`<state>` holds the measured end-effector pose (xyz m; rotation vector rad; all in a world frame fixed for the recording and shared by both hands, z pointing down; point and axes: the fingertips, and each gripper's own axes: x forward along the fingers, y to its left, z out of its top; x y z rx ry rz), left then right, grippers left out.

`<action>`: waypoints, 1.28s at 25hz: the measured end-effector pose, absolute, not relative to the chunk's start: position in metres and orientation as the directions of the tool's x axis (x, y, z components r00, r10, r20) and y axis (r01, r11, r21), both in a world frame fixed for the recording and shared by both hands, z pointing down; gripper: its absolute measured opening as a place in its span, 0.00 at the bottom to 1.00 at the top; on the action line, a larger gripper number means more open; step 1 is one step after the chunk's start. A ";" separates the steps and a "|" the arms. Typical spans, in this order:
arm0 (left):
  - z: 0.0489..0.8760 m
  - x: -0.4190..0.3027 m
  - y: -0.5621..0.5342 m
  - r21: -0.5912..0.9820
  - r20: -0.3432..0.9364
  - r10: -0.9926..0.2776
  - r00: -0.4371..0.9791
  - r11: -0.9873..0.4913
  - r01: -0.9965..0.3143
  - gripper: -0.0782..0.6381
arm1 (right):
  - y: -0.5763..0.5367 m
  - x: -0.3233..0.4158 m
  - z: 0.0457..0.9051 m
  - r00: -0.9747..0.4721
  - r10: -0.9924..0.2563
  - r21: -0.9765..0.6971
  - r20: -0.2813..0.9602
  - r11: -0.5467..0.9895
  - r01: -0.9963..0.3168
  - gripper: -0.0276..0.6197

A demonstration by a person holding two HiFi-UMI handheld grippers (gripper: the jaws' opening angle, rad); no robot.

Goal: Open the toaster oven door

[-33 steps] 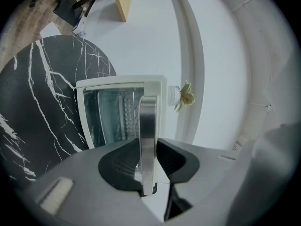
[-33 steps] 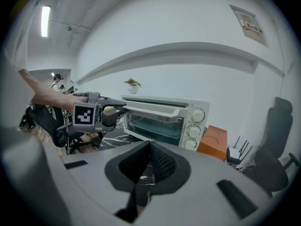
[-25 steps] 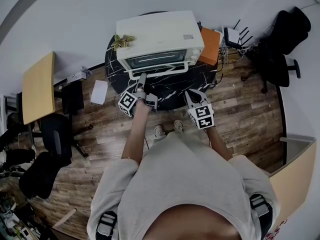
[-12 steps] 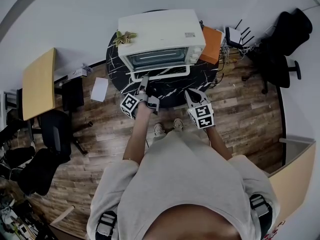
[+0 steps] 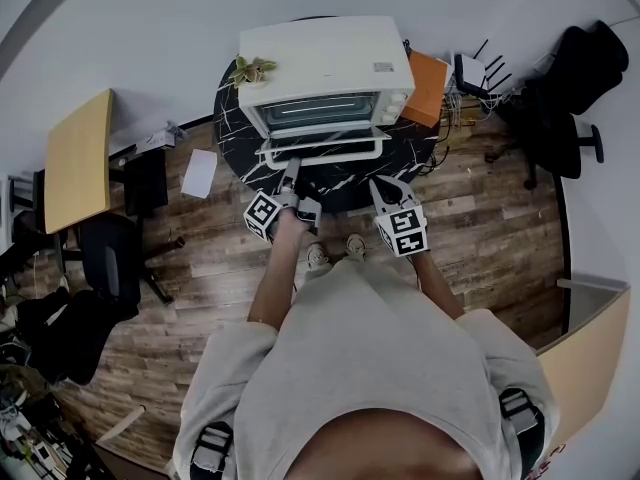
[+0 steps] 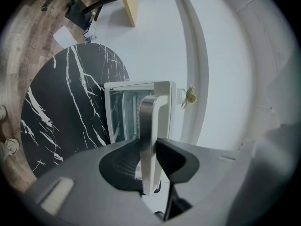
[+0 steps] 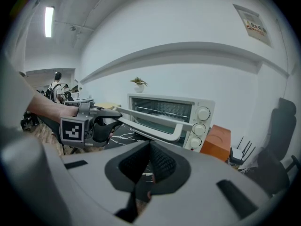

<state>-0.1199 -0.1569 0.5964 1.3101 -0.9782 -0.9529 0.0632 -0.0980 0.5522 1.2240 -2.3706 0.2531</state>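
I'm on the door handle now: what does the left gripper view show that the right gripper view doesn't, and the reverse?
Left gripper view only: the left gripper clamped on the door handle, seen close up, and the black marble table top. Right gripper view only: the oven's three knobs, the orange box beside it, and the right gripper, shut on nothing. Both: the toaster oven with its door ajar, and the small plant.
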 end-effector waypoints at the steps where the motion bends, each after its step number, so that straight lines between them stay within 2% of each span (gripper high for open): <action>1: 0.598 -0.120 -0.156 0.999 0.035 -0.949 0.313 0.040 0.007 0.26 | -0.098 0.063 0.553 -0.501 -0.722 0.046 0.477 0.589 -0.807 0.06; 32: 0.640 -0.118 -0.119 0.992 0.120 -0.946 0.302 0.129 0.012 0.25 | -0.091 0.056 0.565 -0.529 -0.684 0.032 0.502 0.626 -0.779 0.06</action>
